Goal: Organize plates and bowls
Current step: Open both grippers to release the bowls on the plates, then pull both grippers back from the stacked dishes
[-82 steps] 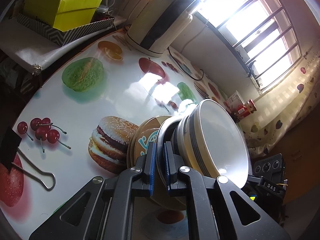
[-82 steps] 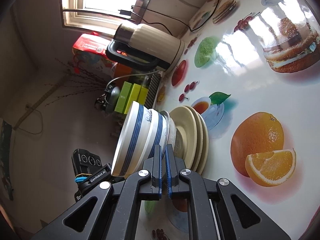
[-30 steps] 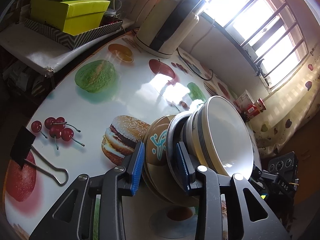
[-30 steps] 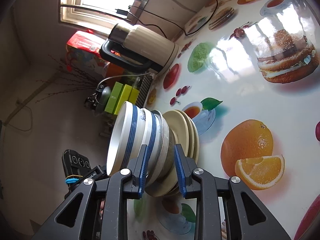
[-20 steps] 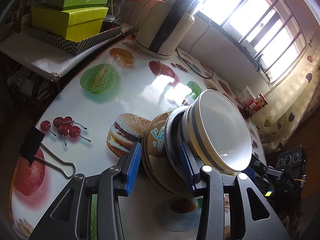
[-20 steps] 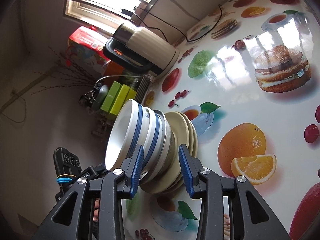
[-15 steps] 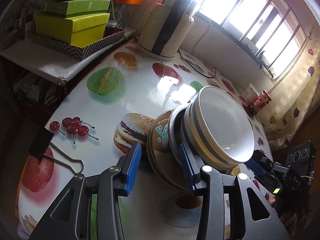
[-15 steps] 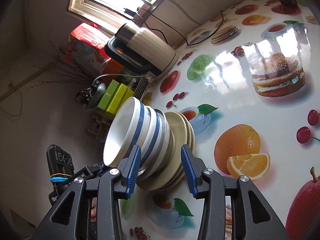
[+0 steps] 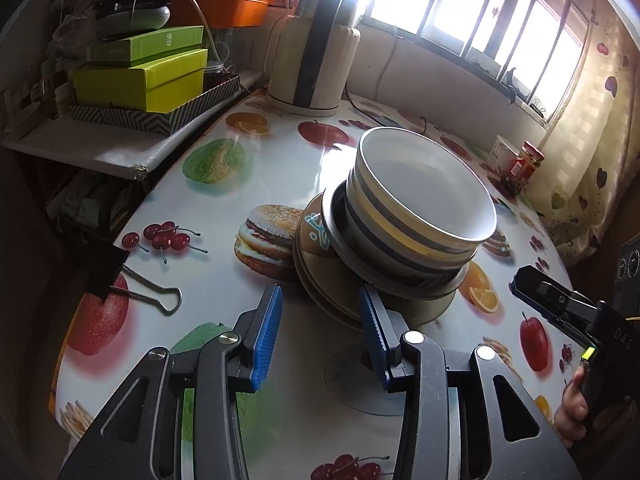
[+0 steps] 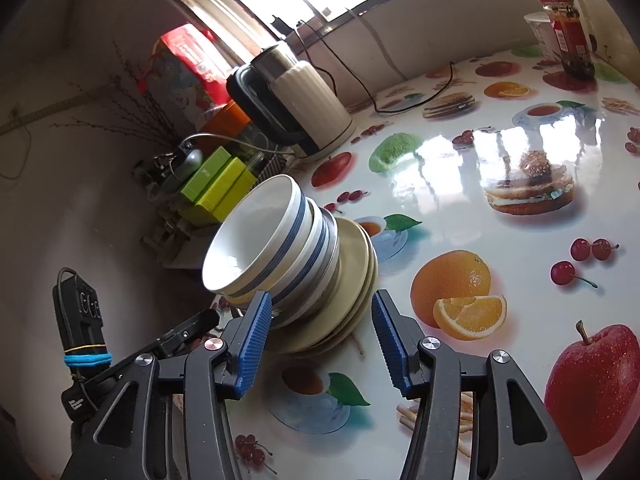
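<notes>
Bowls (image 9: 420, 216) sat nested on the plates (image 9: 320, 280) mid-table, straight ahead of both your grippers; left gripper (image 9: 320, 336) stood half-wide and empty, right gripper (image 10: 320, 336) was opening, nothing between its pads.

Your fruit-printed tabletop (image 9: 224, 280) carries stacked plates (image 9: 320, 280), a kettle (image 9: 312, 64), a binder clip (image 9: 132, 280) and what looks like a jar (image 10: 568, 32).

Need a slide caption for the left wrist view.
Open left tongs short of stacked bowls and plates on the fruit-print table.
</notes>
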